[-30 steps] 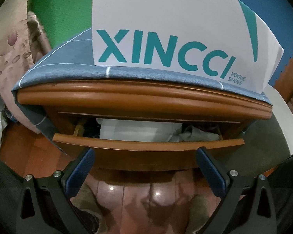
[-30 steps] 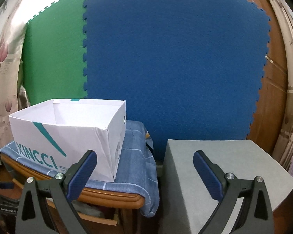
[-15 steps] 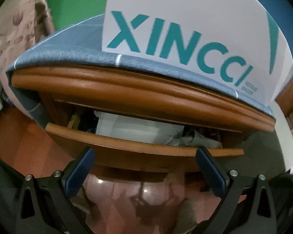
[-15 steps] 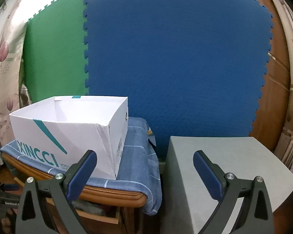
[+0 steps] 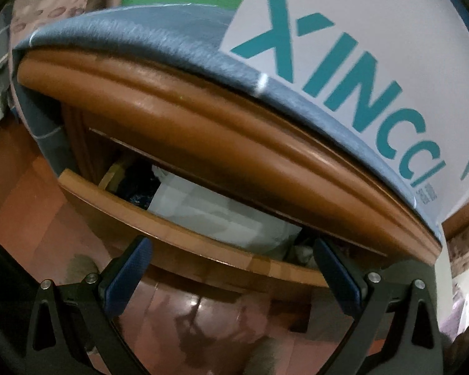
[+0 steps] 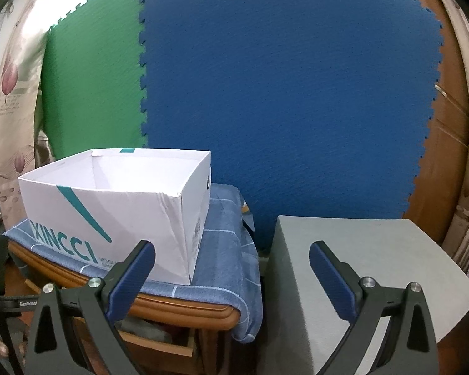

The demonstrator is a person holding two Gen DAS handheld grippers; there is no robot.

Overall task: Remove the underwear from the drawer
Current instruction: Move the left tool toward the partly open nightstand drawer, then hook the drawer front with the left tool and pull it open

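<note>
A wooden drawer (image 5: pixel 184 234) stands partly pulled out under the cabinet top (image 5: pixel 222 131). Inside lie a folded white garment (image 5: pixel 209 206), dark cloth (image 5: pixel 137 187) at its left and crumpled grey cloth (image 5: pixel 300 253) at its right. My left gripper (image 5: pixel 231 268) is open, close in front of the drawer's front edge, its fingers astride the middle with nothing between them. In the right wrist view the drawer (image 6: pixel 159 343) shows low at the left. My right gripper (image 6: pixel 231 268) hangs open and empty, higher up and to the right of the cabinet.
A white XINCCI shoebox (image 6: pixel 118 209), open on top, sits on a blue checked cloth (image 6: pixel 231 250) covering the cabinet. A grey block (image 6: pixel 359 265) stands to the right. Green and blue foam mats (image 6: pixel 281 109) line the wall. Reddish floor (image 5: pixel 203 328) lies below the drawer.
My left gripper has moved closer to the drawer opening and tilted, so the cabinet now slants across the view. The right gripper has barely shifted.
</note>
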